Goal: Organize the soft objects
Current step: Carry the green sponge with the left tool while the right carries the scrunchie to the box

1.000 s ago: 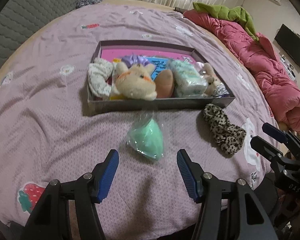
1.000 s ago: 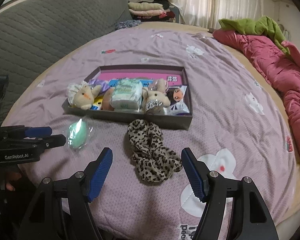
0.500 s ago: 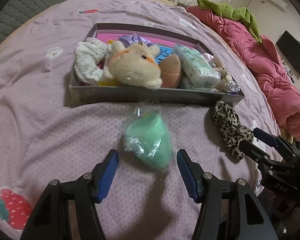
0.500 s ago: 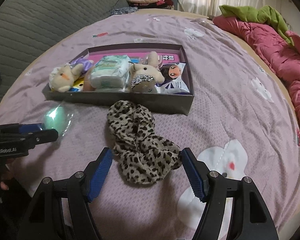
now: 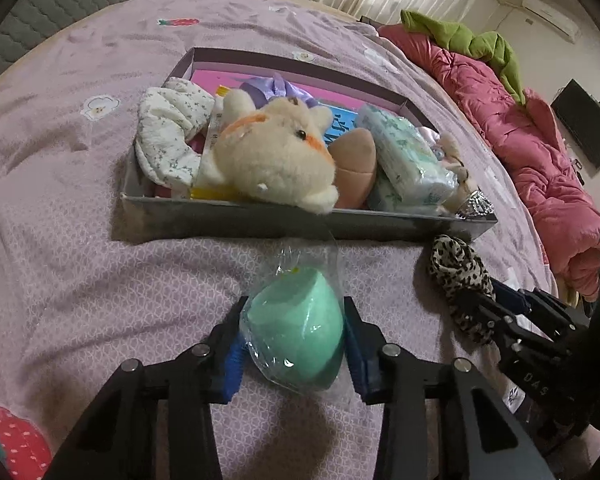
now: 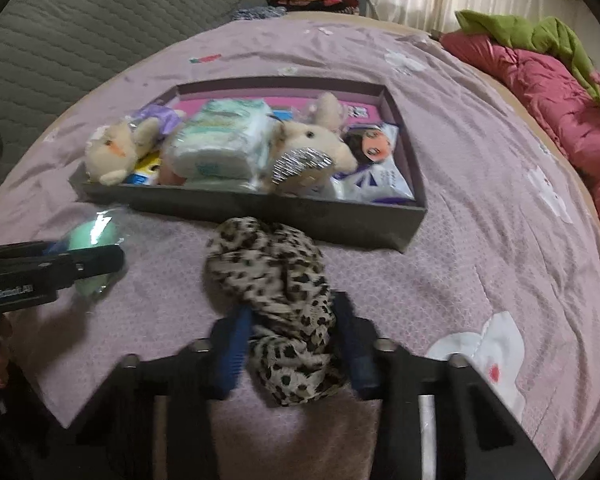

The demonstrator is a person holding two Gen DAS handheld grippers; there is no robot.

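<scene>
Lilac bedsheet (image 5: 80, 240) printed with strawberries and flowers spreads under a shallow grey box (image 5: 300, 226), with a grey quilted headboard (image 6: 80, 40) behind on the left and a pink quilt (image 5: 540, 152) topped by green fabric (image 5: 472, 40) along the right edge. In the box, from left to right in the left wrist view, lie a white floral scrunchie (image 5: 168, 140), a cream plush animal (image 5: 276, 160), a tan sponge (image 5: 356, 164), a pack of tissues (image 5: 404, 160) and a small plush toy (image 6: 320, 148) with a silver crown.

In front of the box's near wall, the left gripper (image 5: 294, 344) has just been closing its jaws, its blue pads now against the sides of a mint-green makeup sponge (image 5: 296, 336) in clear wrap, flat end facing the box, rounded end toward the camera.

To its right, nearly touching the box wall, a leopard-print scrunchie (image 6: 276, 292) stretches from the box toward the camera. The right gripper (image 6: 296, 340) has just closed, its fingers clamped on the scrunchie's near end. No item blocks the way between either piece and the box.
</scene>
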